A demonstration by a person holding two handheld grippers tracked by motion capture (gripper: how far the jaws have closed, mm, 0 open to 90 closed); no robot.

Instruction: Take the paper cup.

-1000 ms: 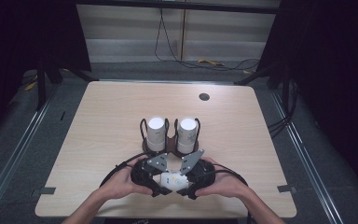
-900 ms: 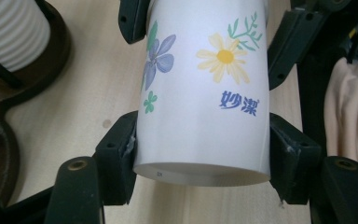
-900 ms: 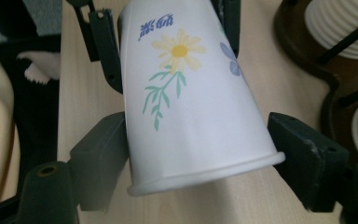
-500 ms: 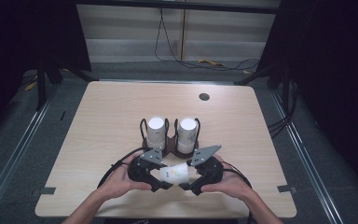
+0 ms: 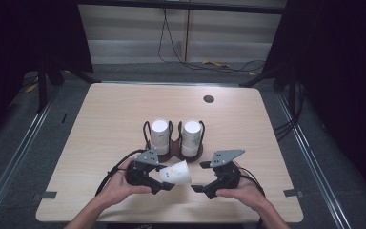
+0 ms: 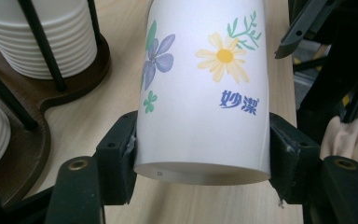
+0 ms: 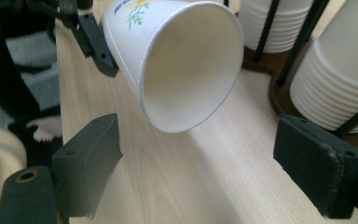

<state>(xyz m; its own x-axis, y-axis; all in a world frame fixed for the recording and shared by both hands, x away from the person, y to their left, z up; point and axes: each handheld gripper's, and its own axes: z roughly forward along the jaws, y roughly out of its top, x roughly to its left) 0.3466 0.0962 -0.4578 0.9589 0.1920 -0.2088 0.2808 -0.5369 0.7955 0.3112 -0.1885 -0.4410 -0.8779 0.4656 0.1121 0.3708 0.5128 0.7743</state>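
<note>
Paper cup point(image 6: 203, 88), flower print, is held on its side between the pads of the left gripper point(image 5: 164, 180), clamped near the closed base. In the high view point(image 5: 175, 172) it sits just off the table point(image 5: 105, 119), mouth pointed toward the right gripper point(image 5: 198, 177). In the right gripper view the open mouth point(image 7: 186, 70) faces the camera, ahead of and between the two pads, nothing touching it.

Hidden or cut off: the cup's rim end is cropped at the top of the left gripper view; the printed side is mostly turned away in the right gripper view. Whether the cup's lower side grazes the tabletop cannot be told. The cup holder point(image 5: 174, 145), a dark wooden base with black wire uprights, is cut off in both gripper views; two stacks of white cups point(image 5: 160, 136) point(image 5: 191, 137) are seen in it, count not readable.

Left gripper: jaws closed on the cup, pads pressed against both sides, wall slightly squeezed. Right gripper: jaws have just been opening, now spread wide, nothing between the pads, cup mouth just ahead of them. The holder lies just beyond both grippers, nearer the left one's far side. Both hands are partly cut off at the bottom edge of the high view.
</note>
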